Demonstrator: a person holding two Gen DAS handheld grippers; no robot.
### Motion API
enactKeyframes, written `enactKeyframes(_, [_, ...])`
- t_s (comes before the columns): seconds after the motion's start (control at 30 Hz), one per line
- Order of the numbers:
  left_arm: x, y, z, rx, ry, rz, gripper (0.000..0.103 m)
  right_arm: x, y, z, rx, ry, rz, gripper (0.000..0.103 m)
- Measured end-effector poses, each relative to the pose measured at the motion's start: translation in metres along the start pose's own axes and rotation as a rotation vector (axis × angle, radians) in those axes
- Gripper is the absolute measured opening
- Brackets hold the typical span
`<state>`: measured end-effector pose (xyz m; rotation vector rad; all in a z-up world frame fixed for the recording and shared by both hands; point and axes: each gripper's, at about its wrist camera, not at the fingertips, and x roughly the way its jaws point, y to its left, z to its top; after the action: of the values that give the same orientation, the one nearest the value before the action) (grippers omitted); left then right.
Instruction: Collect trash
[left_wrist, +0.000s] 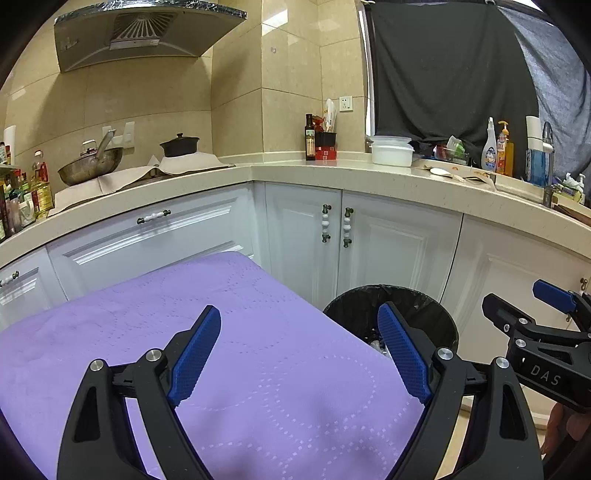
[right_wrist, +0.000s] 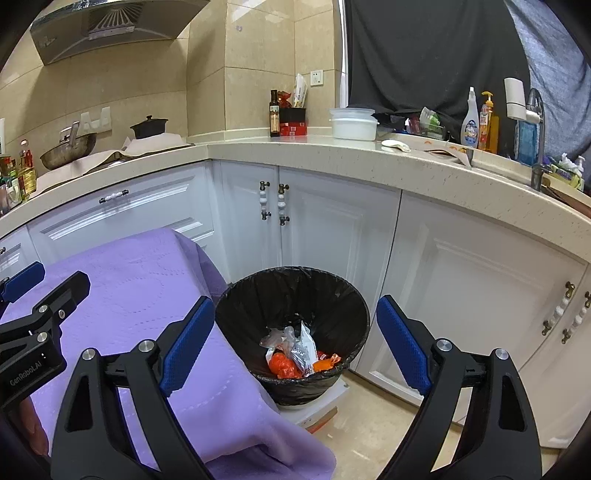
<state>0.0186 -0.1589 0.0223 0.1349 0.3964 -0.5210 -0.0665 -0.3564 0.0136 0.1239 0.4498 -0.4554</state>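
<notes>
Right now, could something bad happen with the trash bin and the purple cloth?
Maybe two things. The purple cloth hangs off the table corner right beside the trash bin, so the right gripper could snag it and pull it down. The bin also sits on a small white platform off the floor, so a bump might tip out the wrappers.

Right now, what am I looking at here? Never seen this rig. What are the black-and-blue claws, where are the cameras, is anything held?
No robot arm: a person carries a two-finger gripper in each hand, each with a fisheye camera looking along its fingers. One picture is from the left gripper, the other from the right gripper. Both stand open and hold nothing. The purple cloth covers a table and is bare. Beside it a black-lined bin holds orange and clear wrappers. Behind them is a kitchen counter.
</notes>
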Motion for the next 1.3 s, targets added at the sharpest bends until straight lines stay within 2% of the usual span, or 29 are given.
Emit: enactKeyframes(1.3, [-0.0060,0.0057,-0.0031,-0.022,0.003,0.009,0.084,-0.0038,-0.0075,-0.0028,-0.002,-0.010,-0.014,0.087])
